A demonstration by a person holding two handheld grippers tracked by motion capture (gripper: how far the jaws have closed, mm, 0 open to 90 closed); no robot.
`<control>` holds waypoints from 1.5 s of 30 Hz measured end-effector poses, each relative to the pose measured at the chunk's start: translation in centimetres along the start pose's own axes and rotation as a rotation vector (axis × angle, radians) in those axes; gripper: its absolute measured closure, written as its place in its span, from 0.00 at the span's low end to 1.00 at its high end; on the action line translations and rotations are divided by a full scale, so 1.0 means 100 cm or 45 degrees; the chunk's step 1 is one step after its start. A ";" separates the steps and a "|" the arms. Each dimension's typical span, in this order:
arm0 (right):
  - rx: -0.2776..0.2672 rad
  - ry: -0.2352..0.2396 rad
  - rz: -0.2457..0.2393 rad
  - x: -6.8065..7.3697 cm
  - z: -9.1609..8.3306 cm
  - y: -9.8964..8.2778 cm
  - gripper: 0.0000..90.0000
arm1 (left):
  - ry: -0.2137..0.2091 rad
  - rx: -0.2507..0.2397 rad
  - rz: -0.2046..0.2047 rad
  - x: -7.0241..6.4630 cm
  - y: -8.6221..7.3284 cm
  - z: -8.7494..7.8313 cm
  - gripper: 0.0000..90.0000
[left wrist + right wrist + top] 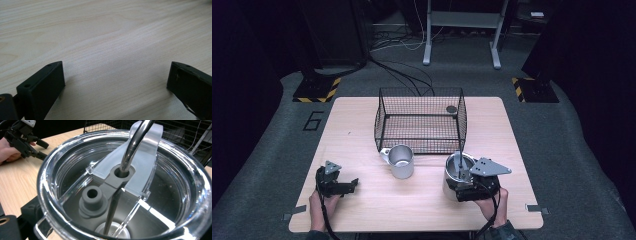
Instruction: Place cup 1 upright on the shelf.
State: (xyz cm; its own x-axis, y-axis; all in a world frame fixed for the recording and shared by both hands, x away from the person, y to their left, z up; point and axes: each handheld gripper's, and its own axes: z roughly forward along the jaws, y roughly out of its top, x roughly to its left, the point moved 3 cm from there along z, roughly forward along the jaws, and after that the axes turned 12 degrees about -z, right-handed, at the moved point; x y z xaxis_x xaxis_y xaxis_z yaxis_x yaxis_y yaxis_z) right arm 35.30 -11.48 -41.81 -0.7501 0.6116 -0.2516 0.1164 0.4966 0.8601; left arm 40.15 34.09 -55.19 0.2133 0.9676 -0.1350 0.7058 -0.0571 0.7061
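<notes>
The right gripper [472, 186] stood against the near side of a steel tumbler [457, 175]. One black jaw showed beside its wall in the right gripper view, and whether the jaws had closed on the wall I could not tell. A clear lid [130, 182] capped the tumbler, and a metal straw [132, 147] ran down through its grey stopper, so a steadying hold on the body seemed the likely purpose. The left gripper [343, 187] lay low over the bare tabletop [105, 37], jaws wide apart and holding nothing, apparently waiting. Just left of the tumbler sat a handled metal mug [400, 161], and behind both stood a black wire basket [421, 120] with a small dark disc [451, 109] inside.
</notes>
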 end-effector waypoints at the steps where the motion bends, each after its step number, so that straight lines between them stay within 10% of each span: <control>1: -0.006 0.000 -0.002 -0.001 0.000 0.001 0.04 | 0.000 0.002 0.000 0.000 0.000 0.000 0.01; 45: -0.044 -0.046 -0.008 -0.040 0.003 0.045 0.04 | 0.000 0.004 0.000 0.000 0.000 0.000 0.01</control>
State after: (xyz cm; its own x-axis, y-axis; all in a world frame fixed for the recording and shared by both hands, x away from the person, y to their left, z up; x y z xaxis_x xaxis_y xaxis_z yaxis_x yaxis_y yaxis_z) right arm 39.00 -11.57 -37.08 -0.7267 0.6307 -0.2723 0.0889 0.4793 0.8731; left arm 40.16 34.10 -55.18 0.2134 0.9676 -0.1349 0.7078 -0.0580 0.7040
